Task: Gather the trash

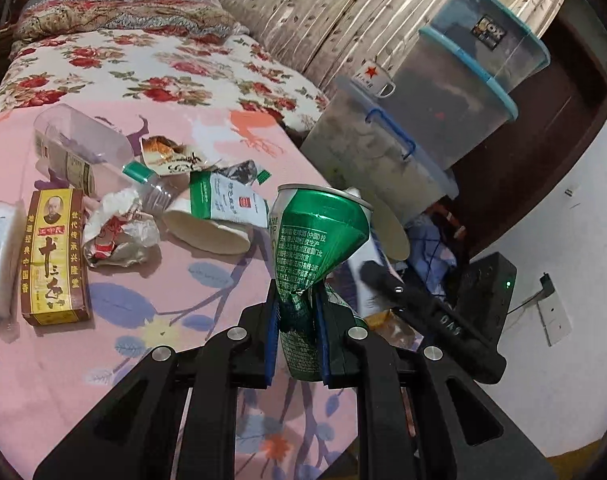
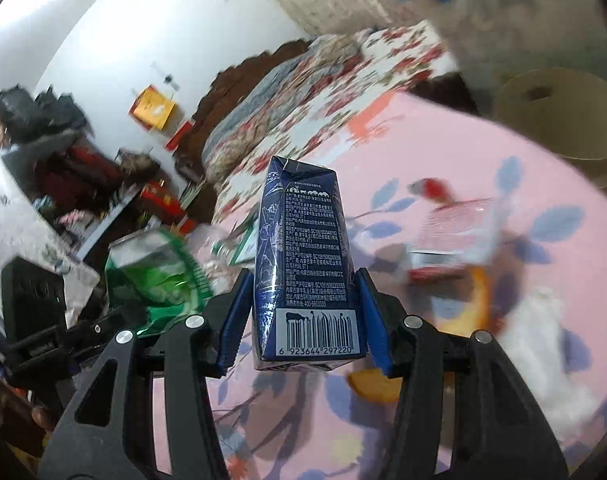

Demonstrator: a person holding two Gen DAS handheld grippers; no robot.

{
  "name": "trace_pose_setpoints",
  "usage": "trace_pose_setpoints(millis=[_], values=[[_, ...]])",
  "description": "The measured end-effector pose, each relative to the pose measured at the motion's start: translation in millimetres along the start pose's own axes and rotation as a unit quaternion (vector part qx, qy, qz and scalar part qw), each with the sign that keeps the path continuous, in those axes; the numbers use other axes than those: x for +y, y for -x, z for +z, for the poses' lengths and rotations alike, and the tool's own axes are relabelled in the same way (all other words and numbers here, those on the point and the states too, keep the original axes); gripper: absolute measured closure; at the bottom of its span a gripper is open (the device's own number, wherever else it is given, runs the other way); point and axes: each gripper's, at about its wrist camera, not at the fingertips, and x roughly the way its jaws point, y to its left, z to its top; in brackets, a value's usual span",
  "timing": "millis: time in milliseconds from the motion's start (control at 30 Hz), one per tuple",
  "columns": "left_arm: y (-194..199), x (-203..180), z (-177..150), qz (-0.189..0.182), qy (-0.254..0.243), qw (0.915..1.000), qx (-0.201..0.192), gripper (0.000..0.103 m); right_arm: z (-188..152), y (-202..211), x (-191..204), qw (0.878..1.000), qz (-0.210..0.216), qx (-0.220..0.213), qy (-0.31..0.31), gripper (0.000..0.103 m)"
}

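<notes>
Blue pads of the left gripper (image 1: 297, 320) are pressed on a crushed green can (image 1: 315, 236), which is held above the pink bedsheet (image 1: 175, 280). A dark blue carton (image 2: 303, 264) is pinched upright between the jaws of the right gripper (image 2: 303, 316). Further trash is seen on the sheet: a paper cup (image 1: 215, 220), a brown spice box (image 1: 55, 256) and a crumpled wrapper (image 1: 119, 232).
</notes>
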Motion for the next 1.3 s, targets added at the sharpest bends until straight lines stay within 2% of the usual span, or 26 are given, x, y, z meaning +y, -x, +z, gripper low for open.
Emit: trace_pose_setpoints(millis=[200,233,300,333,500,633,733,800,933,1033,1133,1167,1200,1300], values=[[14,11,6,0.025,0.015,0.9995,-0.011,0.089,-10,-33,27,0.997,-0.023,0.025,0.076,0.046],[18,15,7,0.028,0.019,0.9993,-0.014,0.089,-11,-35,31,0.996,-0.024,0.024,0.084,0.043],[25,21,9,0.035,0.024,0.9989,-0.019,0.089,-12,-38,39,0.995,-0.024,0.02,0.099,0.015],[28,22,9,0.037,0.026,0.9988,-0.02,0.089,-13,-37,44,0.994,-0.025,0.013,0.109,0.012],[40,34,8,0.038,0.04,0.9981,-0.028,0.089,-23,-11,63,0.988,0.009,-0.006,0.154,0.012],[40,39,1,0.031,0.045,0.9983,-0.019,0.089,-25,37,56,0.989,0.036,-0.047,0.138,0.013],[33,34,-6,0.016,0.037,0.9992,-0.003,0.089,-25,80,40,0.989,-0.008,-0.091,0.118,0.013],[25,26,-11,0.0,0.021,0.9997,0.012,0.089,-27,101,25,0.989,-0.044,-0.102,0.1,0.013],[11,9,-17,-0.025,-0.003,0.9992,0.032,0.089,-39,106,-7,0.986,-0.13,-0.072,0.075,0.013],[6,-5,-19,-0.038,-0.018,0.9984,0.037,0.089,-53,88,-16,0.984,-0.152,-0.037,0.083,0.014],[3,-16,-20,-0.04,-0.026,0.9979,0.043,0.089,-67,70,-19,0.976,-0.183,-0.008,0.116,0.021],[2,-19,-20,-0.04,-0.03,0.9978,0.044,0.089,-72,65,-20,0.975,-0.186,0.004,0.122,0.037],[1,-23,-20,-0.038,-0.034,0.9977,0.045,0.089,-76,63,-24,0.976,-0.176,0.016,0.124,0.049],[0,-30,-20,-0.034,-0.04,0.9975,0.047,0.089,-77,78,-30,0.984,-0.133,-0.004,0.116,0.056]])
